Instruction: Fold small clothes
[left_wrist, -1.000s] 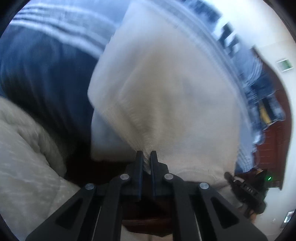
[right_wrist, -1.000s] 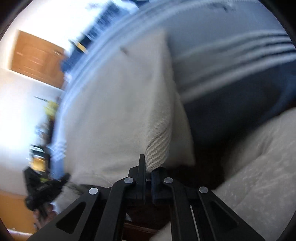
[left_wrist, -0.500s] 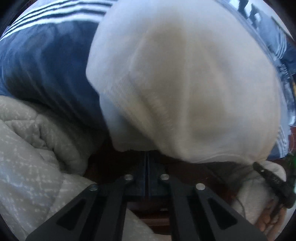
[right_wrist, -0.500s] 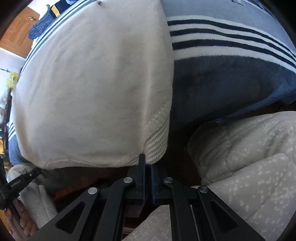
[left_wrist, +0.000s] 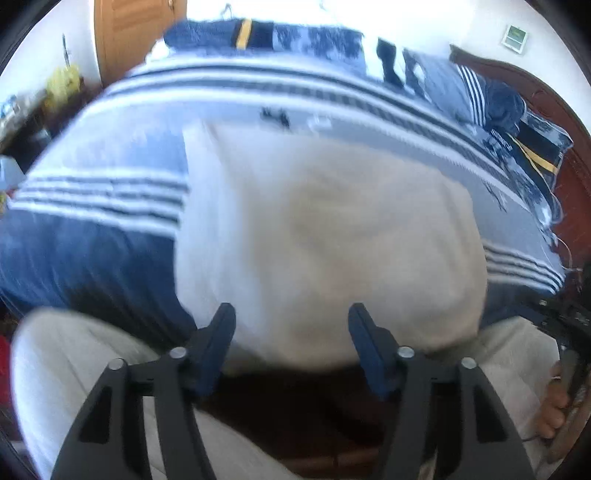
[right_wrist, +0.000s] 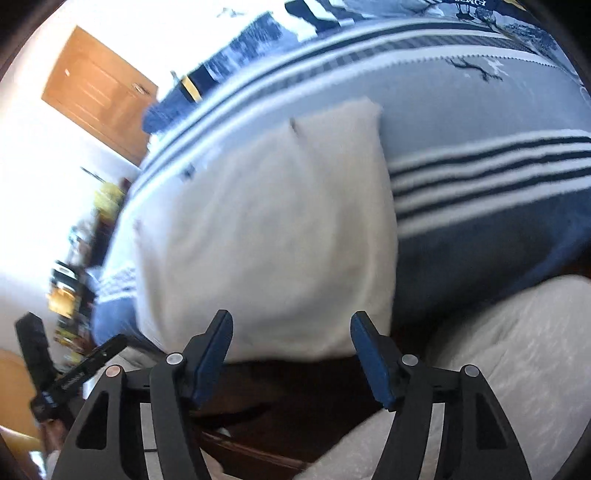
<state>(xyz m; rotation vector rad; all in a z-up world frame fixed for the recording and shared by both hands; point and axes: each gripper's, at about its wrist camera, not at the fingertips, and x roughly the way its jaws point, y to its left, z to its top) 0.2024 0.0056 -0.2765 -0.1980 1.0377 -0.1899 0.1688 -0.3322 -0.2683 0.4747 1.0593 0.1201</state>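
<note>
Cream knit cloth, a small folded garment (left_wrist: 325, 236), lies flat on the bed's blue-and-white striped cover (left_wrist: 92, 221), close to the near edge of the bed. In the left wrist view it covers the middle of the cover, its near hem bulging toward the camera and its far edge lying short of the dark stripes that run across the bedding. The left gripper (left_wrist: 291, 332) hangs above that near hem with its jaws apart; they have just been opening, and nothing is between the blue pads, which stand clear of the cloth. The right gripper (right_wrist: 291, 336) is likewise spread, its jaws having just been opening, with only air between its fingers (right_wrist: 369, 354) and the garment's near edge lying beyond them. Both views are motion-blurred. Pale grey quilted fabric (right_wrist: 498, 350) fills the lower corners, just outside the bed's near edge. A wooden door (right_wrist: 96, 92) stands in the white wall past the far left corner of the bed, and a dark wooden headboard (left_wrist: 554, 110) curves along the right end in the left wrist view.
</note>
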